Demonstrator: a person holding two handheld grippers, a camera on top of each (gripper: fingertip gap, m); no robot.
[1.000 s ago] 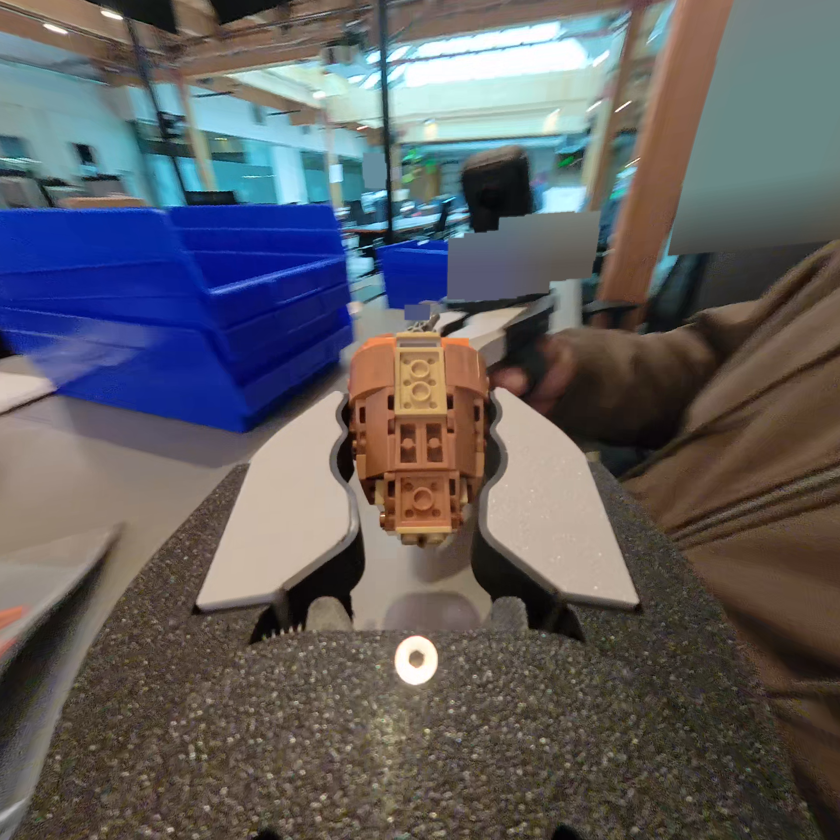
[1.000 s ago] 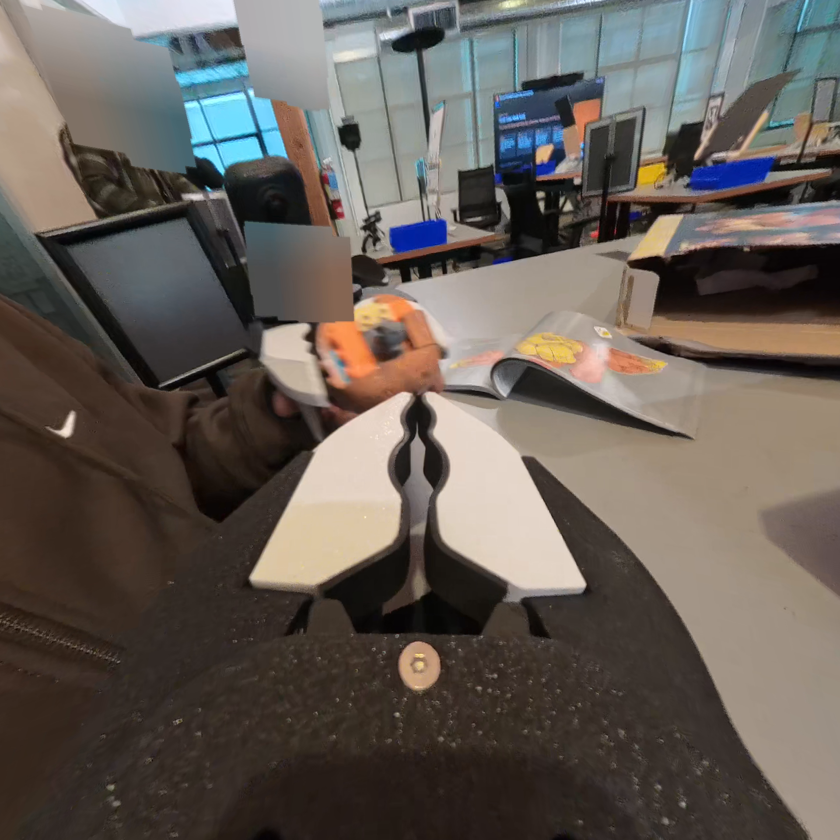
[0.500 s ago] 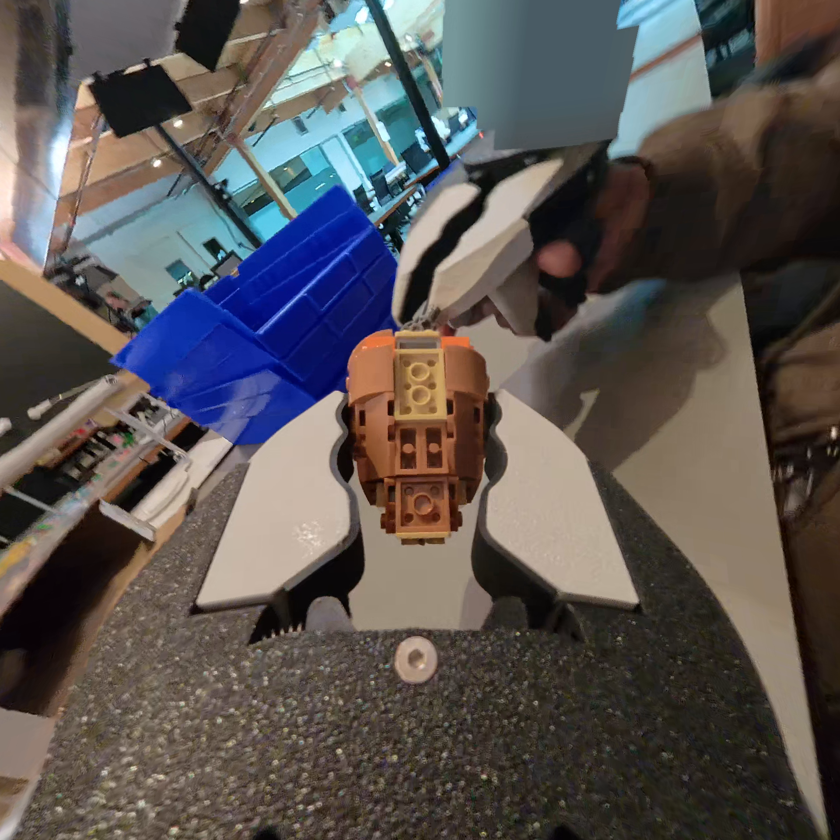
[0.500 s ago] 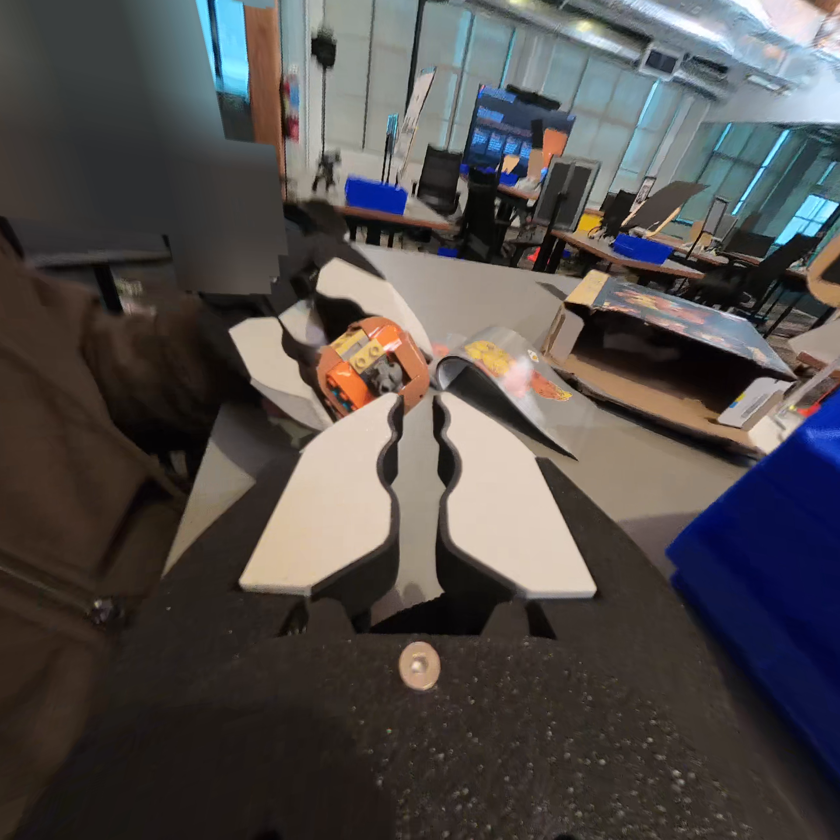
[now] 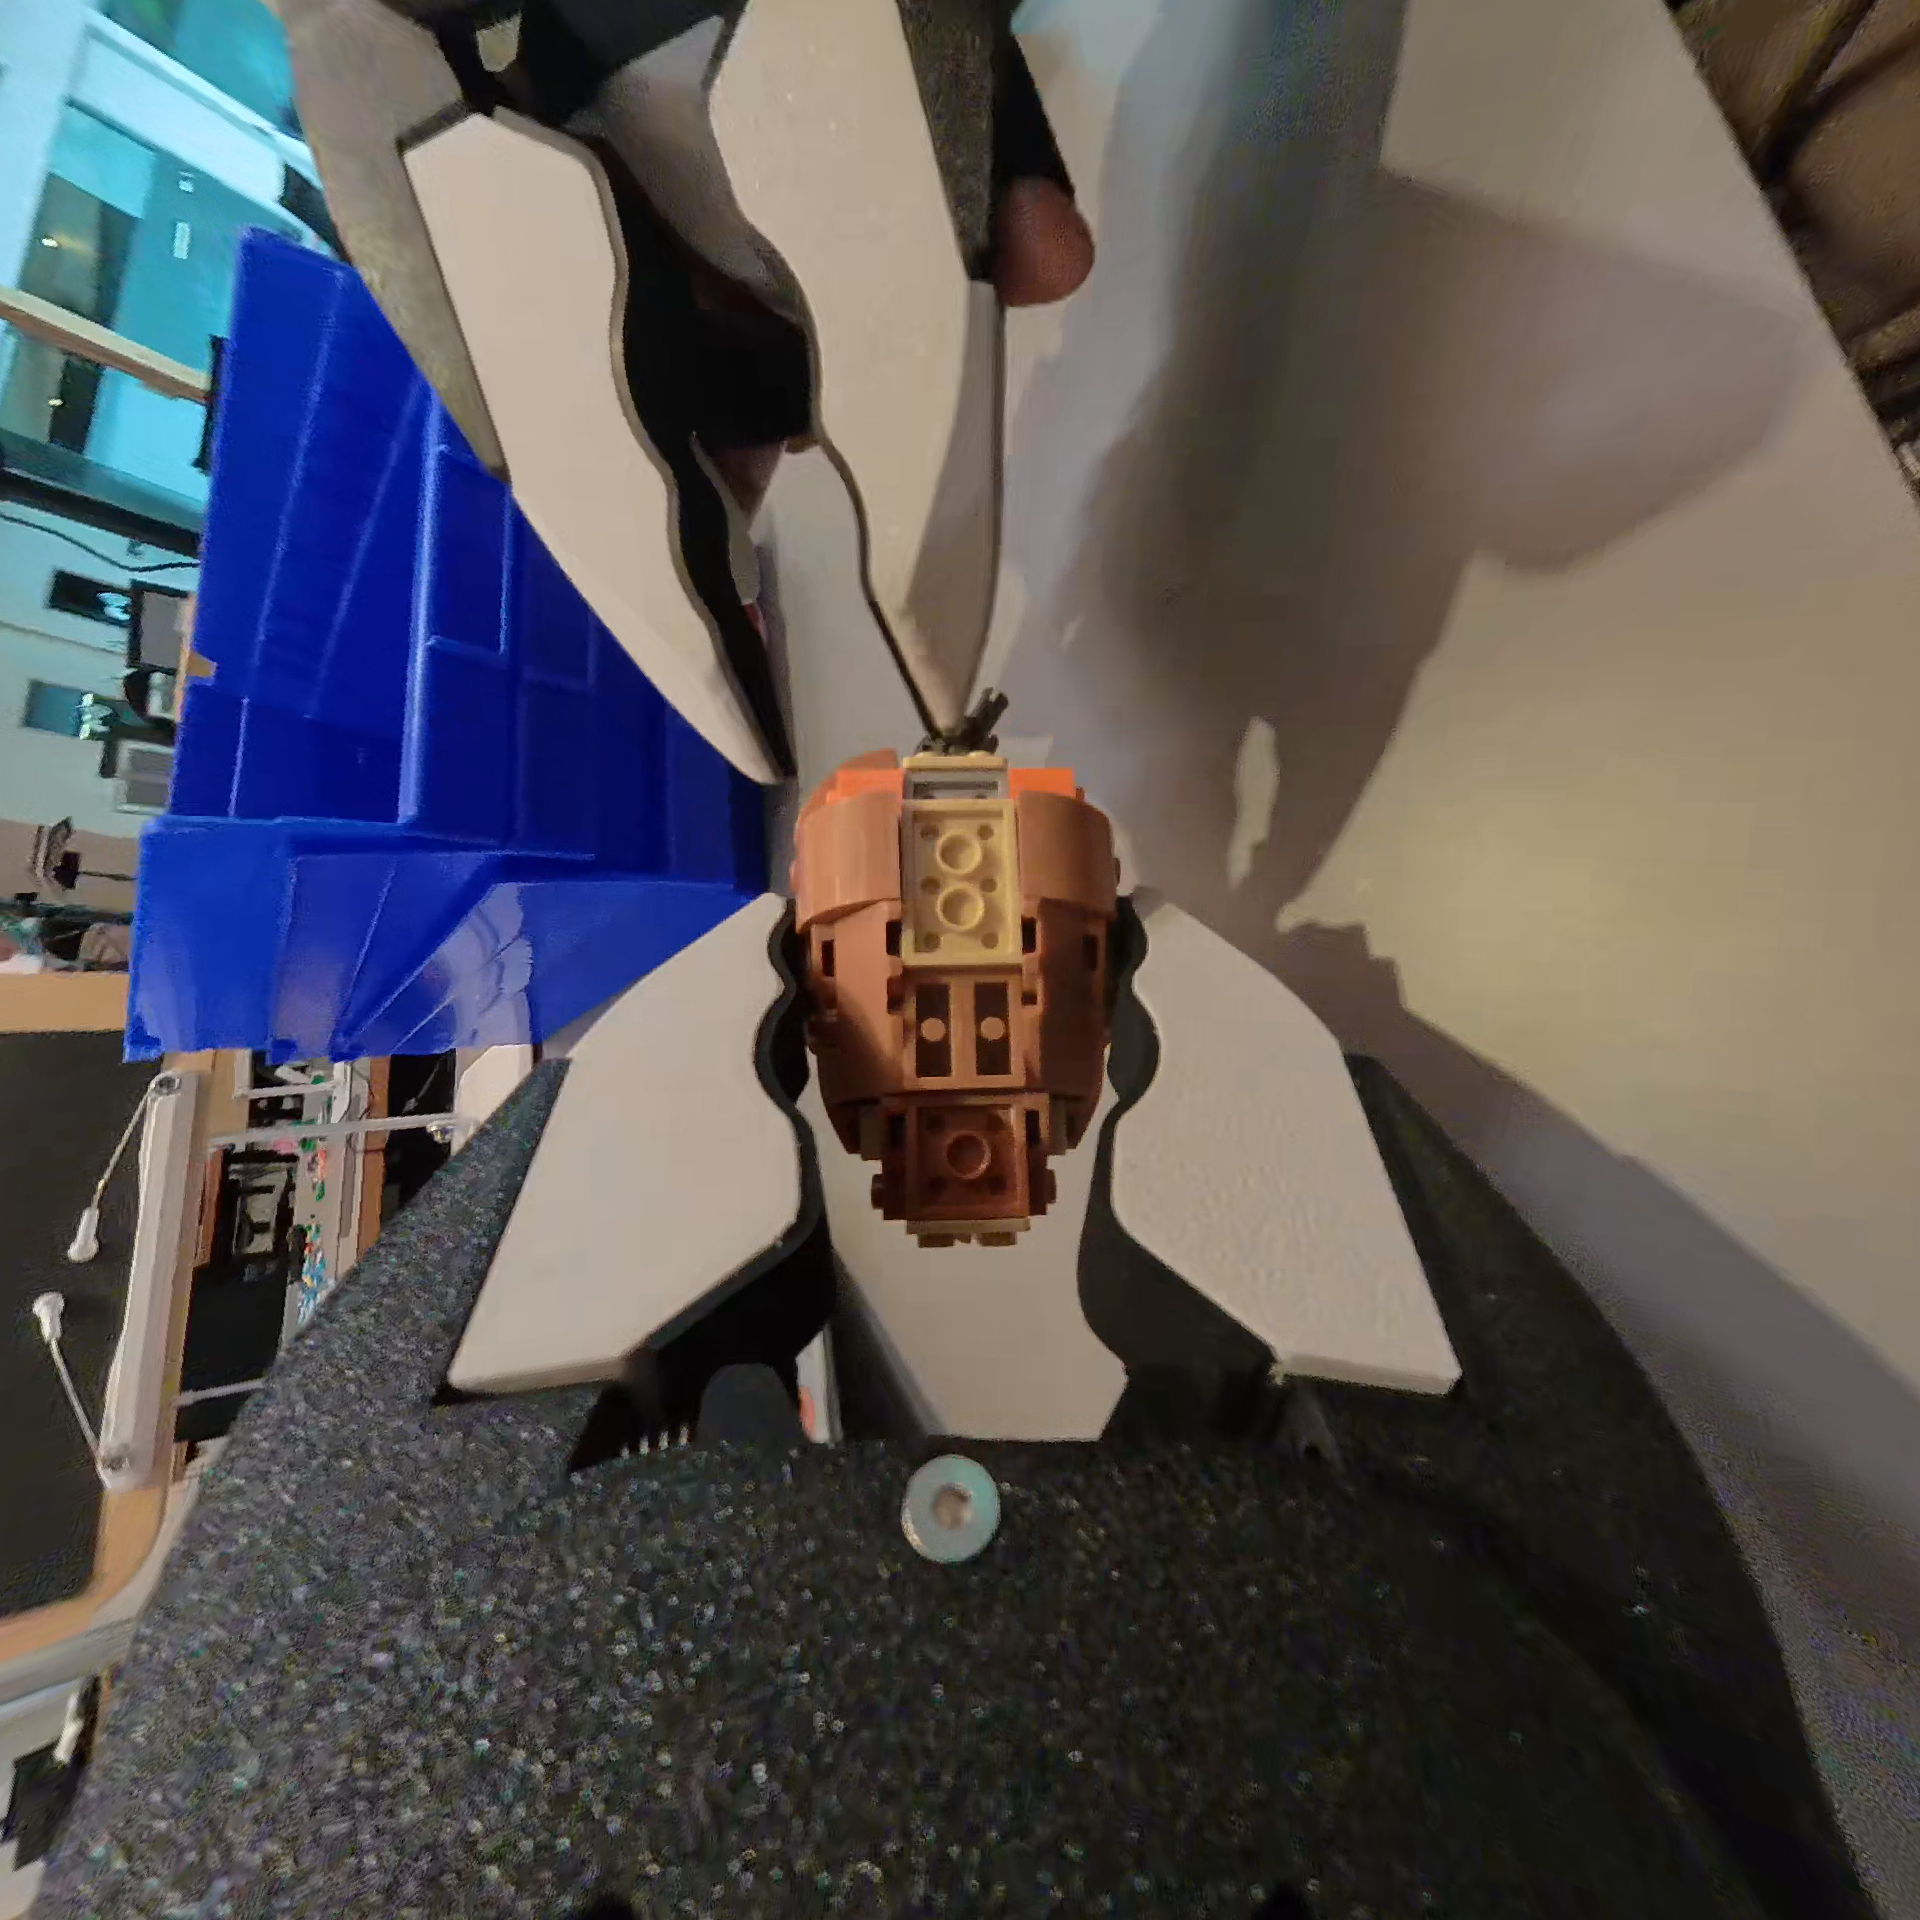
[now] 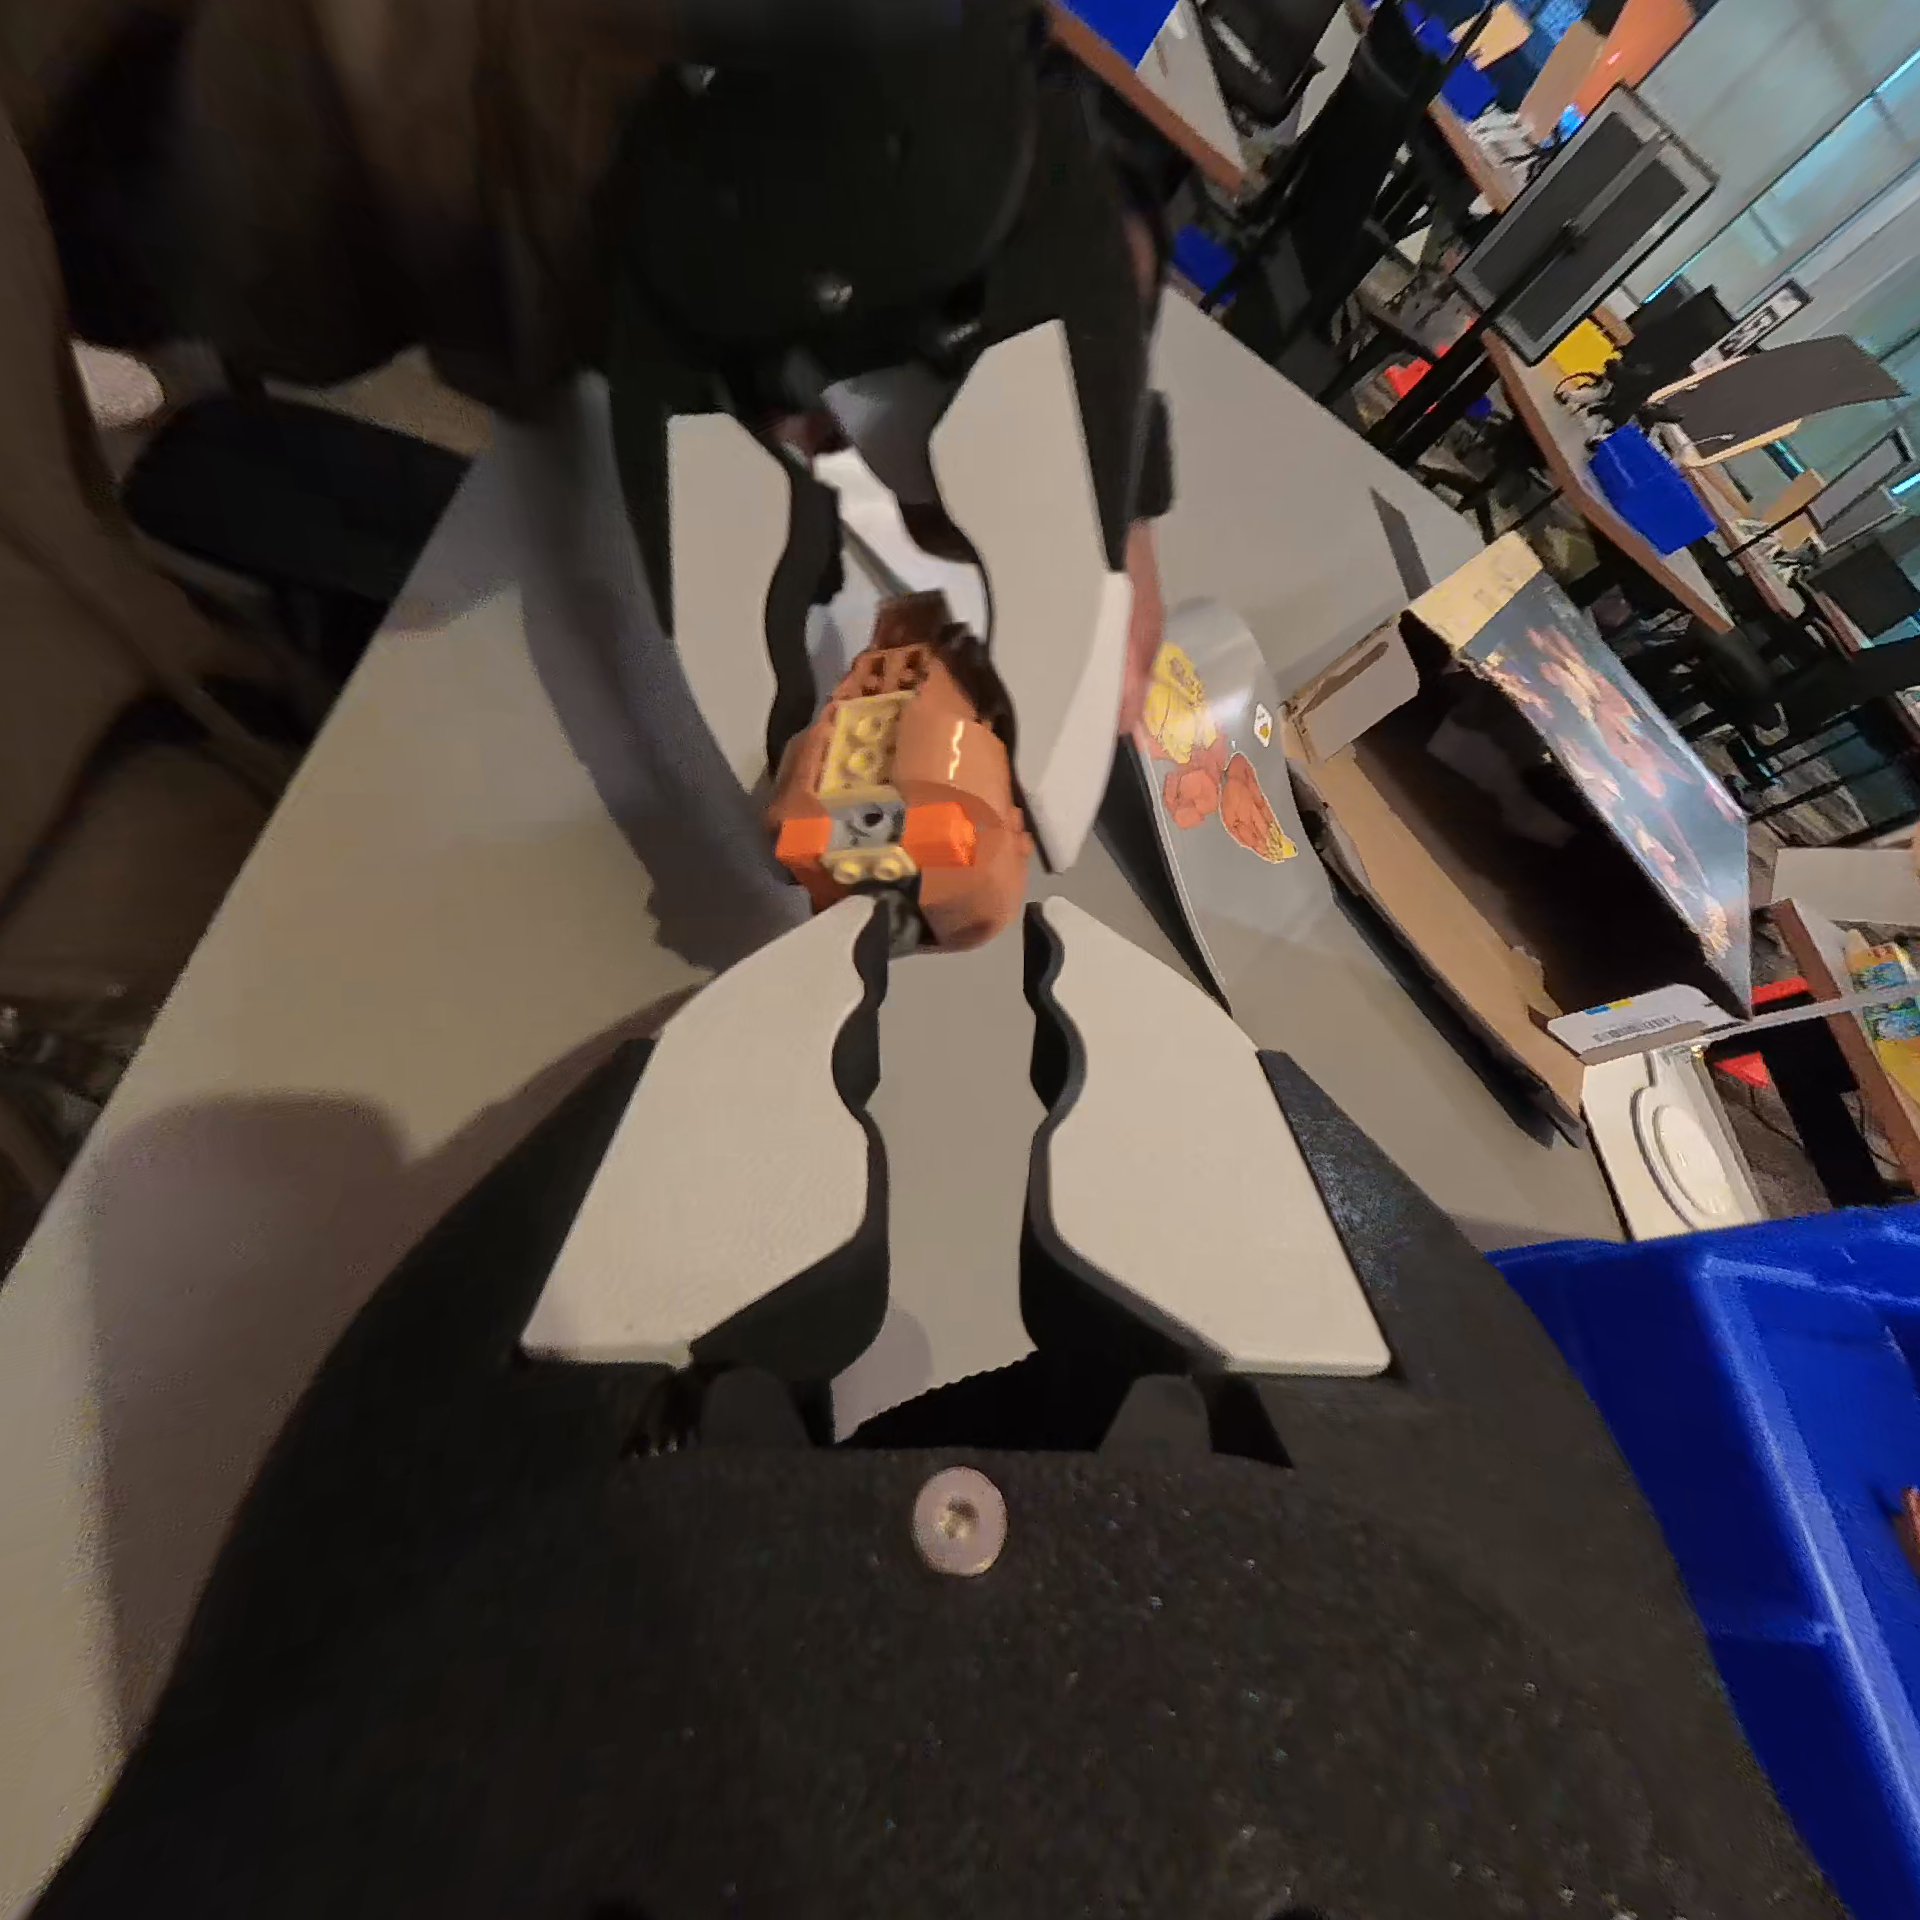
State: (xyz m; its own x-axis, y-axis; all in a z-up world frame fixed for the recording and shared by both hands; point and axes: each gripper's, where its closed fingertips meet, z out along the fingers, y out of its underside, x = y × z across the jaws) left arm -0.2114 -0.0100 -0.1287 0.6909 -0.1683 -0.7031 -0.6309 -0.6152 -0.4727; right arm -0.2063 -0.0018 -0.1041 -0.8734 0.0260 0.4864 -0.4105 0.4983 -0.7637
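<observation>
**Right tongs opened at the model's nose**

Desk (image 6: pixel 416 935): grey, everything is carried on it or held above it.

Bins (image 5: pixel 416 831): blue, stacked, seen side-on from the left wrist. Dividers are visible; contents cannot be made out. A second blue bin corner (image 6: pixel 1766 1455) is seen just beside the right tongs, and something reddish at its far edge is too cropped to identify.

Box (image 6: pixel 1507 831): cardboard, flap open, lying on its side. The interior is dark and nothing can be told inside it.

Booklet (image 6: pixel 1216 790): open and curled, between the box and the model.

Left tongs (image 5: pixel 958 914): clamped on the brown-orange brick model (image 5: pixel 956 997), as in both earlier frames. The model is held off the desk, gripped at its sides, with the tan plate facing the camera. The left wrist view has been rolled, so the bins now appear sideways.

Right tongs (image 6: pixel 951 909): fully closed a second ago, cracked apart half a second ago, now spread wider. One tip is seen touching a small dark piece (image 5: pixel 971 722) that projects from the model's orange end. Nothing is gripped between the jaws.
</observation>
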